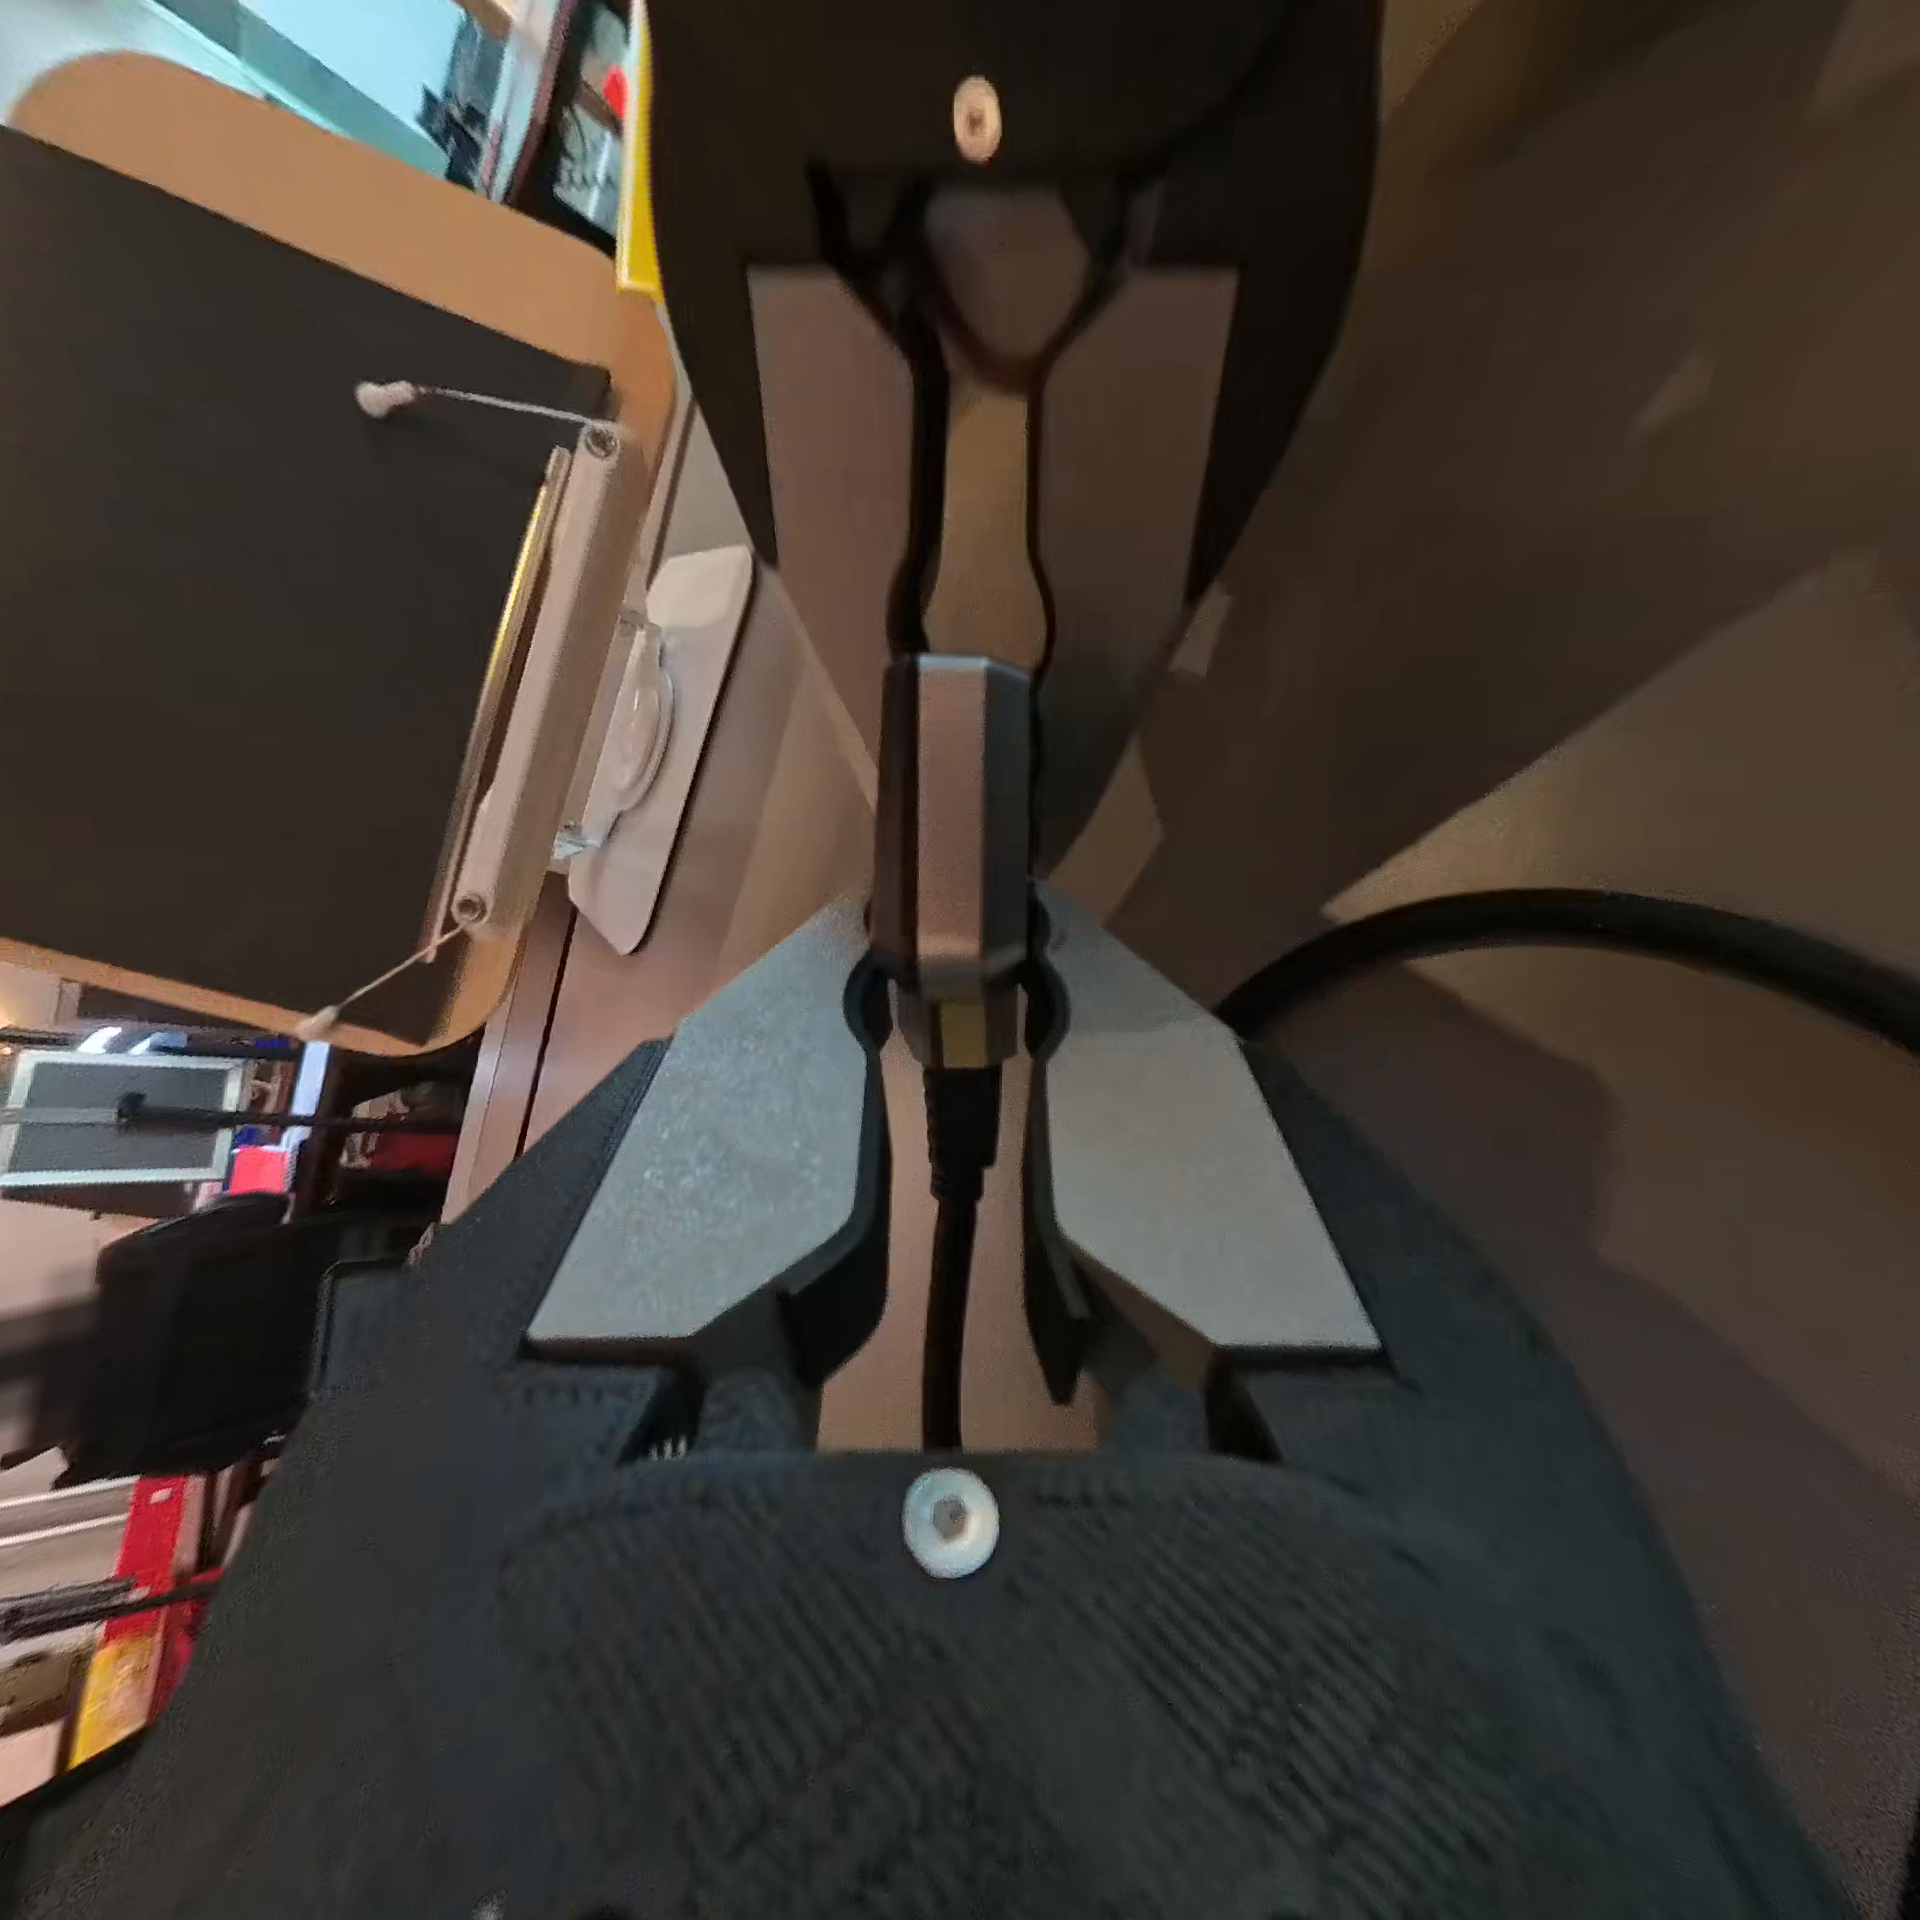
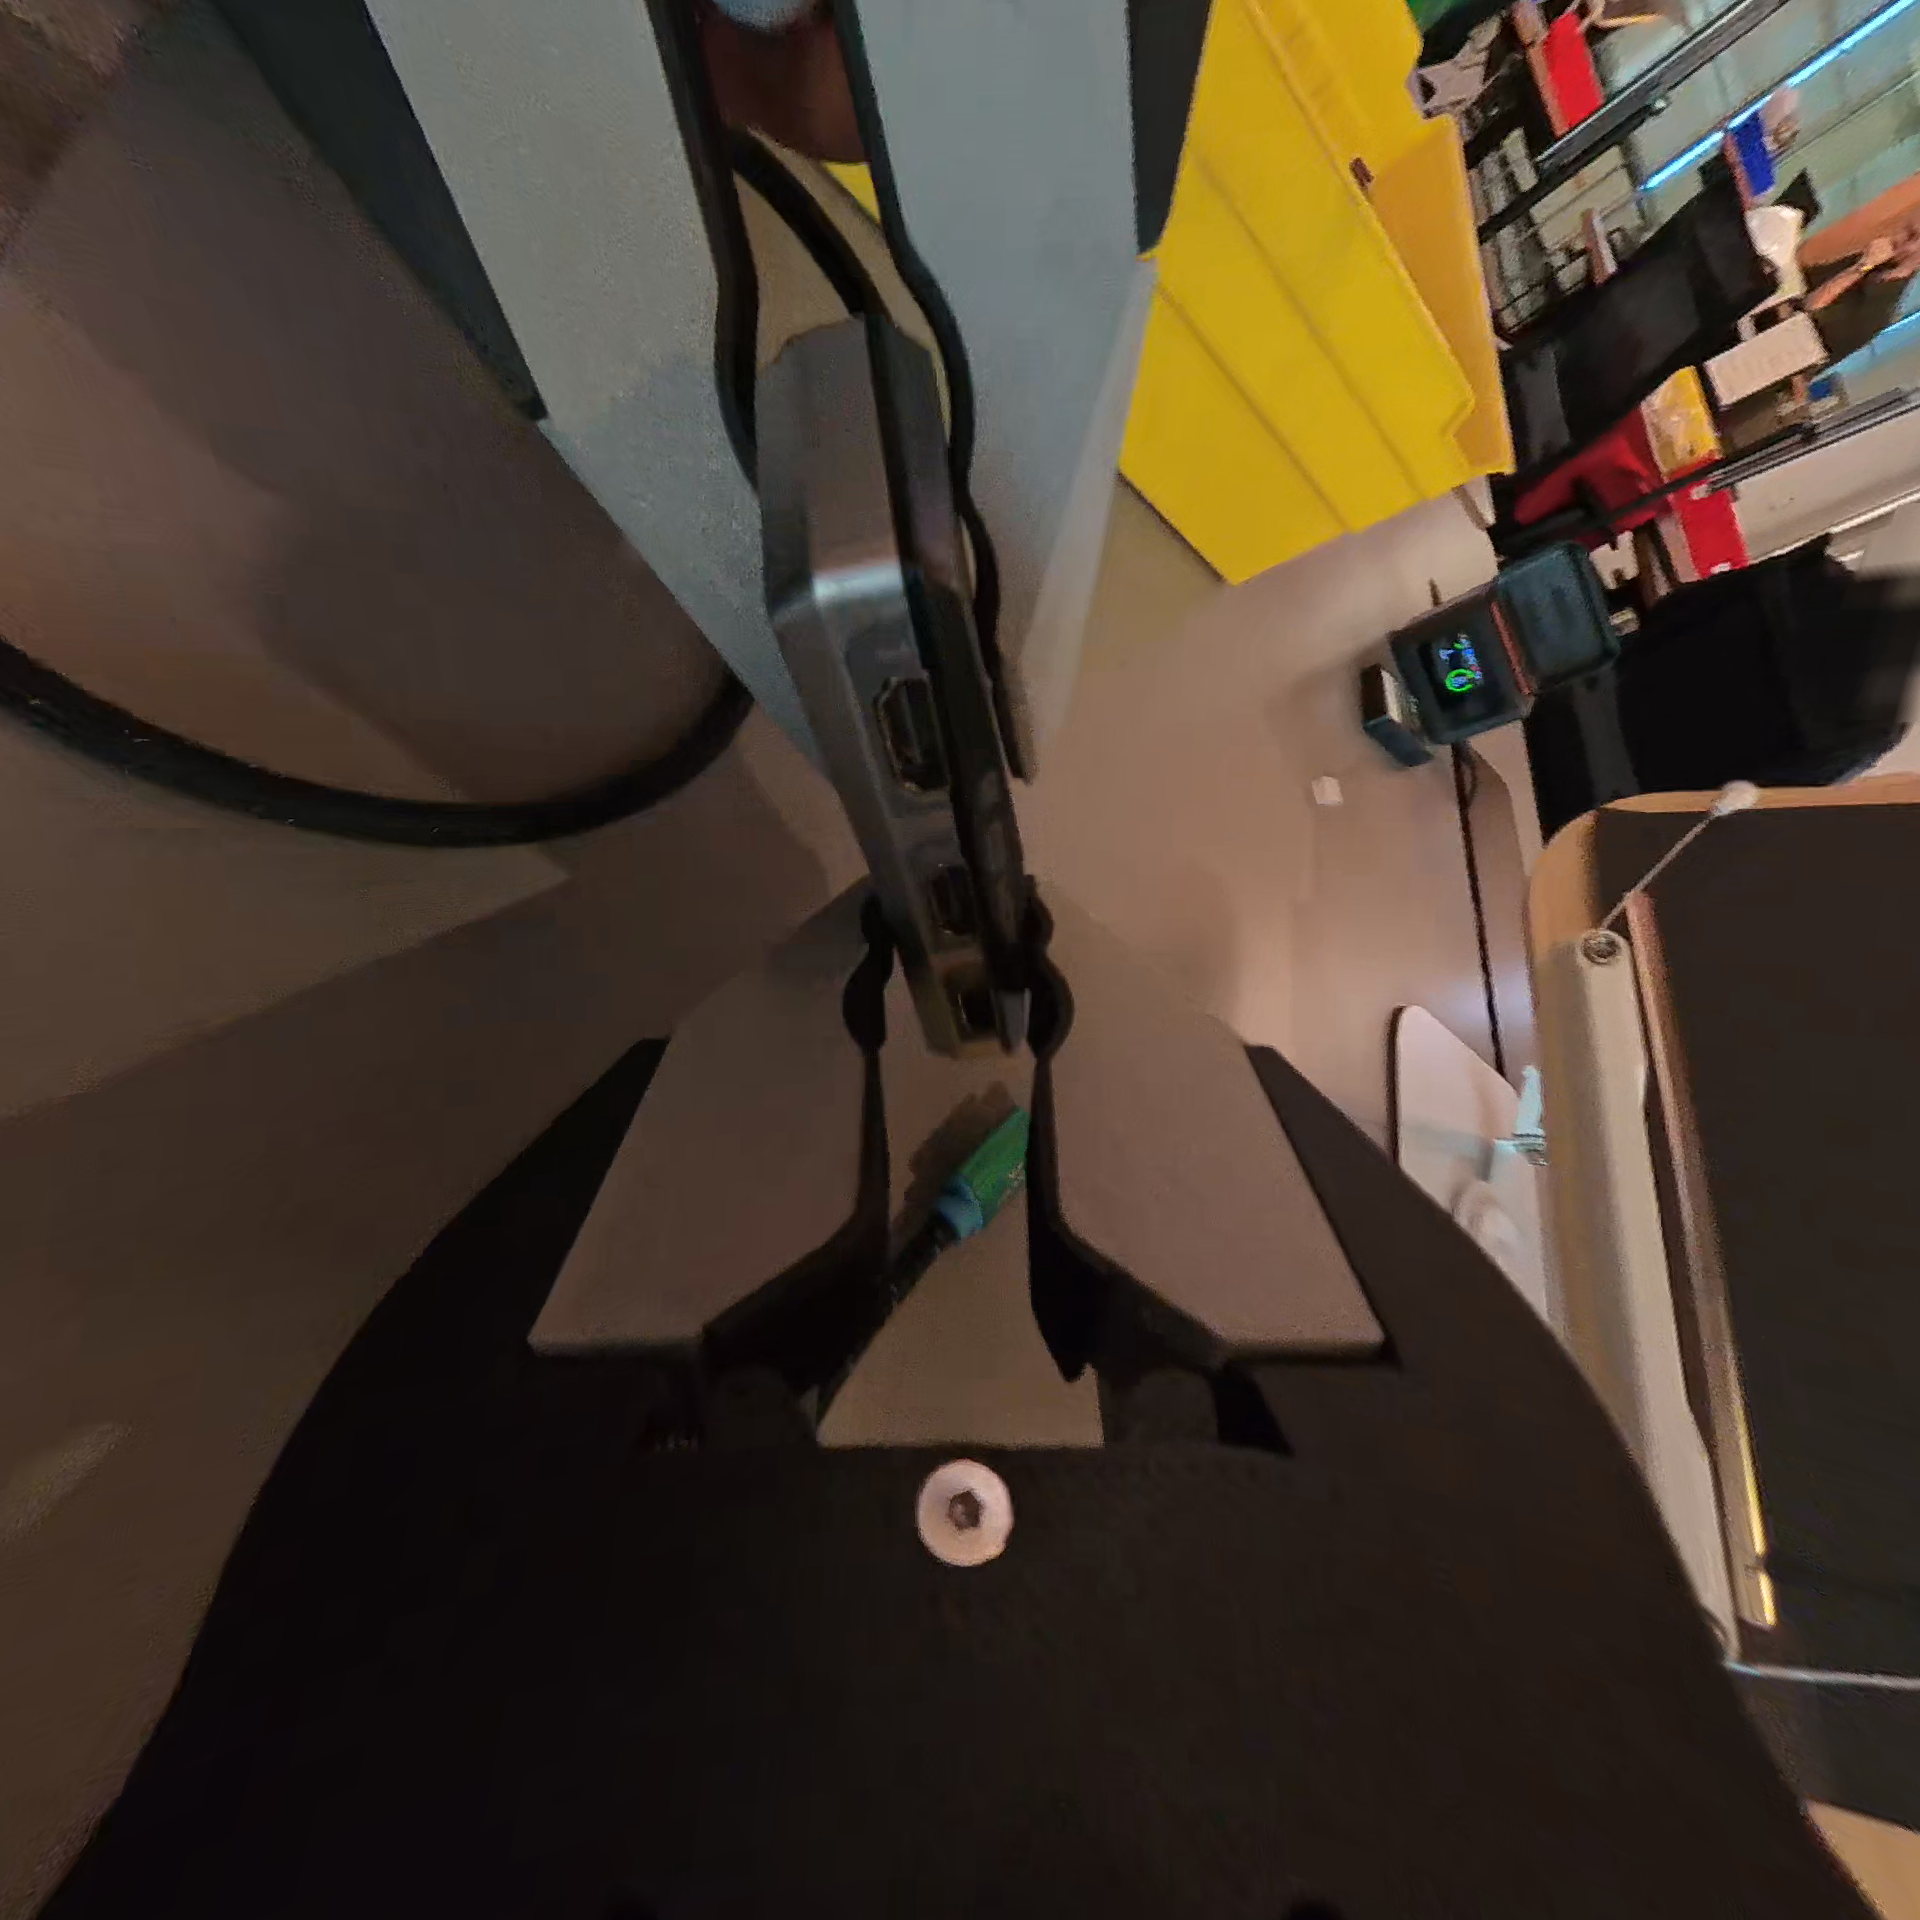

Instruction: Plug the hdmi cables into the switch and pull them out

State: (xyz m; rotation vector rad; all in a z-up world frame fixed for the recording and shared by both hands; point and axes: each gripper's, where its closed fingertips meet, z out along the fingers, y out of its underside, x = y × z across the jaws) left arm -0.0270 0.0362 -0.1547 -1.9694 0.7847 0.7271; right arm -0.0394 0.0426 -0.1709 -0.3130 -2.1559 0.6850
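Observation:
My left gripper [image 1: 956, 997] is shut on a grey metal HDMI plug [image 1: 951, 831], whose black cable [image 1: 1558, 925] curves off to the right. The plug's far end meets the switch [image 1: 987, 499], which is held edge-on in my right gripper [image 1: 977, 613] facing it. I cannot tell if the plug is seated. In the right wrist view my right gripper [image 2: 951, 997] is shut on the slim grey switch [image 2: 831, 644], whose side ports show. The left gripper's grey fingers [image 2: 582, 364] flank its far end and hide the plug. A green and blue plug [image 2: 982, 1174] lies on the table below.
A black-topped wooden board [image 1: 208, 571] stands to one side and also shows in the right wrist view [image 2: 1818, 1143]. Yellow bins [image 2: 1299, 312] and a small device with a lit screen [image 2: 1455, 675] sit behind. The black cable [image 2: 312, 800] loops across the brown table [image 2: 260, 416]. Left and right tips are no more than a few centimetres apart.

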